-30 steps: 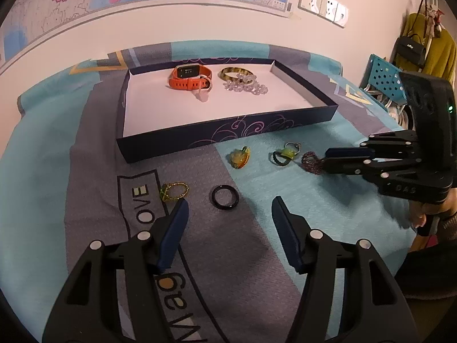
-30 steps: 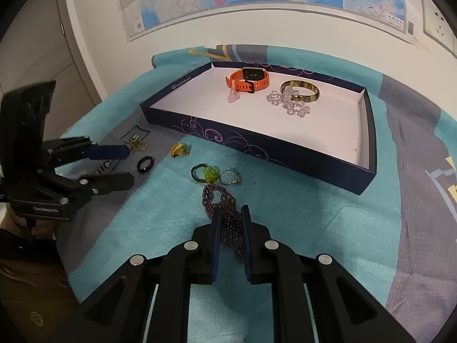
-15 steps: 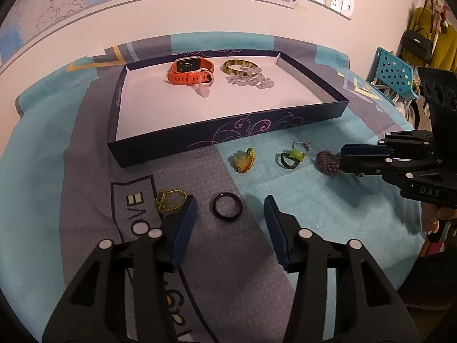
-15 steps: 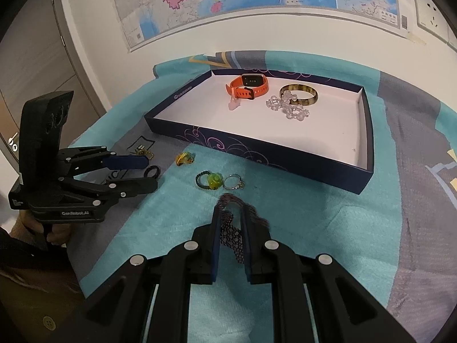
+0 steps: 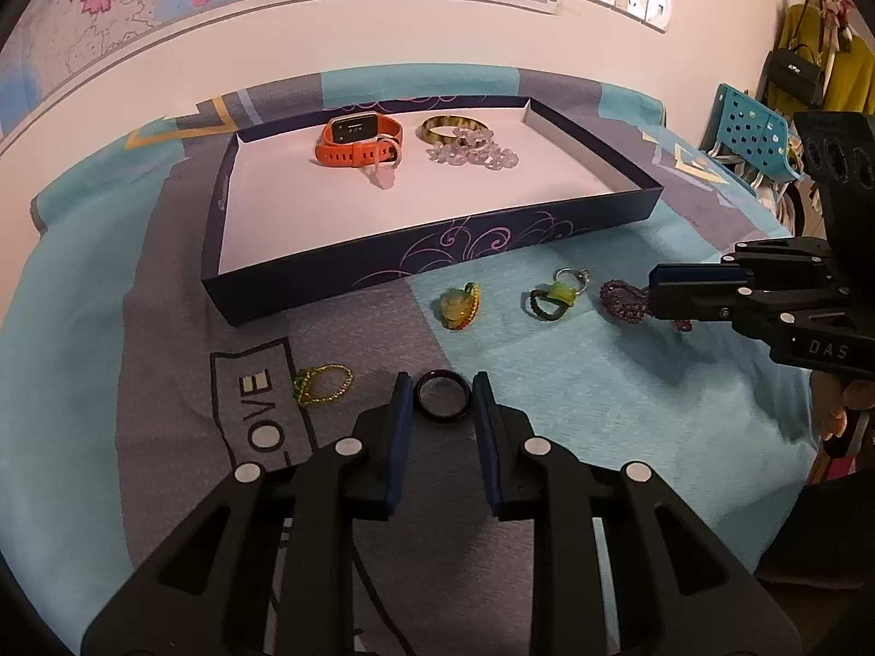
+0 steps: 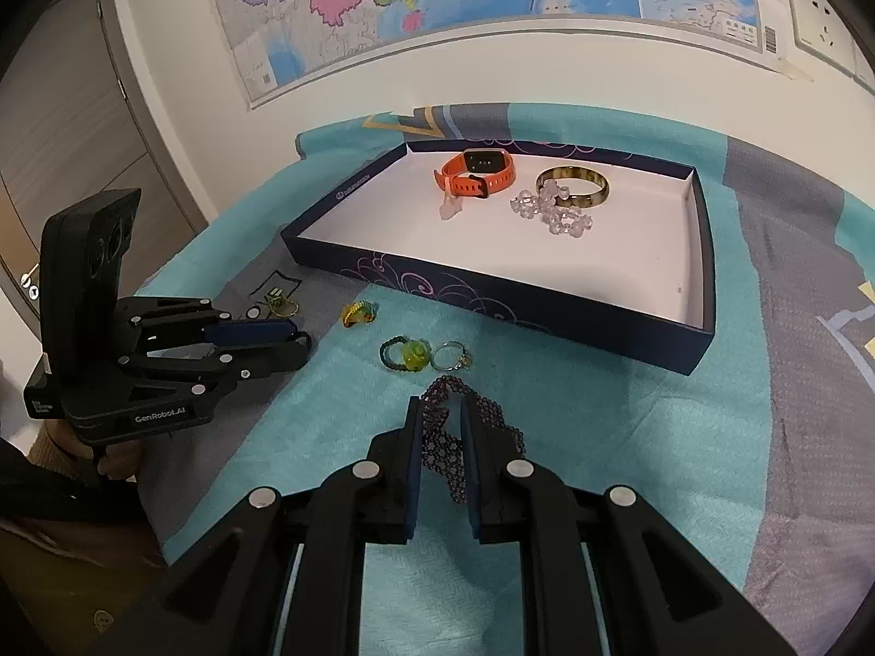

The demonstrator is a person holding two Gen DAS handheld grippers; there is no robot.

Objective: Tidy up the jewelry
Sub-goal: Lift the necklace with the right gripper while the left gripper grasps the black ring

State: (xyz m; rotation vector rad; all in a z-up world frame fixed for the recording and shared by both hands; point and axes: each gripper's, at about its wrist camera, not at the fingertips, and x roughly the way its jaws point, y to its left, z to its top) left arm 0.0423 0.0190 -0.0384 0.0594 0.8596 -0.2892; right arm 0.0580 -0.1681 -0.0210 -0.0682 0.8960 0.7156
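A black ring (image 5: 442,394) lies on the grey part of the cloth between the fingertips of my left gripper (image 5: 442,387). Its jaws are closing, with the pads close beside the ring and a thin gap still showing. My right gripper (image 6: 442,410) is shut on a purple beaded bracelet (image 6: 444,445), which hangs from the pads just above the blue cloth. That bracelet (image 5: 620,300) also shows in the left wrist view, at the right gripper's tip (image 5: 653,295). A dark blue box (image 5: 437,268) behind holds an orange watch (image 5: 358,142), a bangle (image 5: 451,128) and a crystal bracelet (image 5: 476,154).
Loose on the cloth in front of the box are a yellow-green ring (image 5: 462,306), a green-stone ring (image 5: 552,298), a silver ring (image 5: 571,276) and a gold chain ring (image 5: 322,382). The wall with a map stands behind the box. A blue chair (image 5: 749,136) is at the right.
My left gripper's jaws have narrowed from wide apart to just around the black ring and moved slightly forward. The right gripper has lifted the purple bracelet off the cloth.
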